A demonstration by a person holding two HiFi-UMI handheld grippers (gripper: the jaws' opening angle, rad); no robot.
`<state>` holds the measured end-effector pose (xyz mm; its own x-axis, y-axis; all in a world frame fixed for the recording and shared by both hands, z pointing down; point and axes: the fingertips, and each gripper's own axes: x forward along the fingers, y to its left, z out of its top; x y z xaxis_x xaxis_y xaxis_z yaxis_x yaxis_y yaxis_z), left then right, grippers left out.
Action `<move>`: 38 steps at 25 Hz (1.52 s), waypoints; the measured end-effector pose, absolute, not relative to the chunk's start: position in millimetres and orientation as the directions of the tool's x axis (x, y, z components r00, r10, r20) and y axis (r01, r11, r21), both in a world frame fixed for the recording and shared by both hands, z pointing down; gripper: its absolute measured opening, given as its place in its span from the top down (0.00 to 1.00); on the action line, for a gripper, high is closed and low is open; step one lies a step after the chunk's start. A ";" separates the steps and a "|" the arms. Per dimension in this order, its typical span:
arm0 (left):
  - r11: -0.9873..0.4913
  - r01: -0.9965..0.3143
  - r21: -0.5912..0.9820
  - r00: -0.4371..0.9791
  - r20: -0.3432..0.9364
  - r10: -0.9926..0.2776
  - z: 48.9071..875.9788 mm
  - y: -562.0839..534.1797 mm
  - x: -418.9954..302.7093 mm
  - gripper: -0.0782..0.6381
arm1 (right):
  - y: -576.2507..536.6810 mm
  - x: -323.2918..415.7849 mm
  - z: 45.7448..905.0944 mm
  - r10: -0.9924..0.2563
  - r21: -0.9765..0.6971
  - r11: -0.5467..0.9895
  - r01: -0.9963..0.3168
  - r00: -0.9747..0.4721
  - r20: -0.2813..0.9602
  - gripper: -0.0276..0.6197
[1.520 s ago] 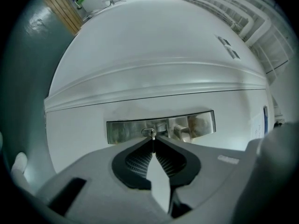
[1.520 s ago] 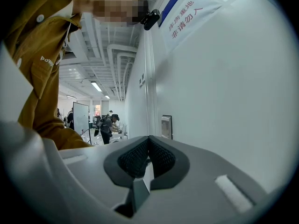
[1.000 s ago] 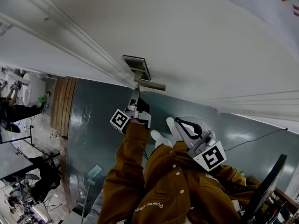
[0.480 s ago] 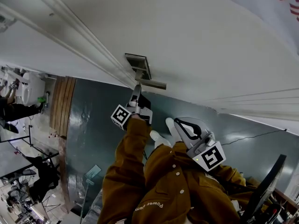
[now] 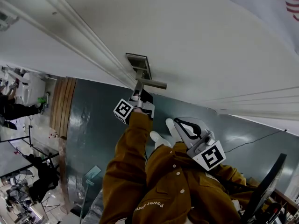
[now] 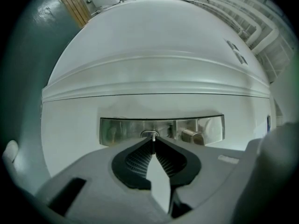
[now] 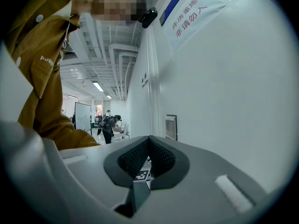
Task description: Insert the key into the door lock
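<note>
A silver lock plate (image 5: pixel 138 65) with a lever handle (image 5: pixel 153 84) sits on the white door (image 5: pixel 201 41). My left gripper (image 5: pixel 137 91) points at the plate just under the handle. In the left gripper view my left gripper (image 6: pixel 153 140) is shut on a small metal key (image 6: pixel 153 136), whose tip is right at the keyhole of the lock plate (image 6: pixel 121 129); whether it has gone in I cannot tell. The handle (image 6: pixel 192 136) lies to the right of it. My right gripper (image 5: pixel 177 122) is held back near the brown jacket, shut and holding nothing (image 7: pixel 149 140).
Raised mouldings (image 5: pixel 84 36) run along the door to the left of the lock. A blue-and-white sign (image 7: pixel 191 13) hangs on the door above. The green floor (image 5: pixel 88 125) lies below, with people and desks (image 5: pixel 18 111) far off at the left. A cable (image 5: pixel 252 139) crosses the floor.
My left gripper has moved up toward the lock plate, bringing the key close to the keyhole. The right gripper has stayed where it was.
</note>
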<state>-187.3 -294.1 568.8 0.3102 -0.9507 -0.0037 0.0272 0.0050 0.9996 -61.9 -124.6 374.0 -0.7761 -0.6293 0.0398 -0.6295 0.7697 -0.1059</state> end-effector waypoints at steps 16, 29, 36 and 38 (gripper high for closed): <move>-0.104 -0.391 0.914 0.372 0.053 -0.927 525.7 -221.7 -196.0 0.81 | -135.2 -70.9 367.3 -0.577 -0.098 0.813 -0.574 -0.816 -0.003 0.95; -0.372 -0.906 0.203 0.401 0.127 -0.907 400.0 -132.9 -152.9 0.89 | -144.1 -94.7 368.2 -0.512 -0.092 0.855 -0.511 -0.859 0.014 0.95; -0.346 -0.926 0.152 0.368 0.148 -0.918 398.4 -112.7 -149.7 0.89 | -144.0 -111.5 386.9 -0.498 -0.071 0.861 -0.504 -0.863 0.084 0.95; -0.340 -0.927 0.159 0.361 0.128 -0.924 395.8 -115.2 -152.2 0.89 | -145.3 -115.1 392.4 -0.490 -0.076 0.864 -0.497 -0.867 0.092 0.95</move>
<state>-152.2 -115.2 395.8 0.3605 -0.9240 0.1278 -0.9270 -0.3397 0.1591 -115.1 -145.3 392.4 -0.8667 -0.4902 0.0921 -0.4970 0.8644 -0.0761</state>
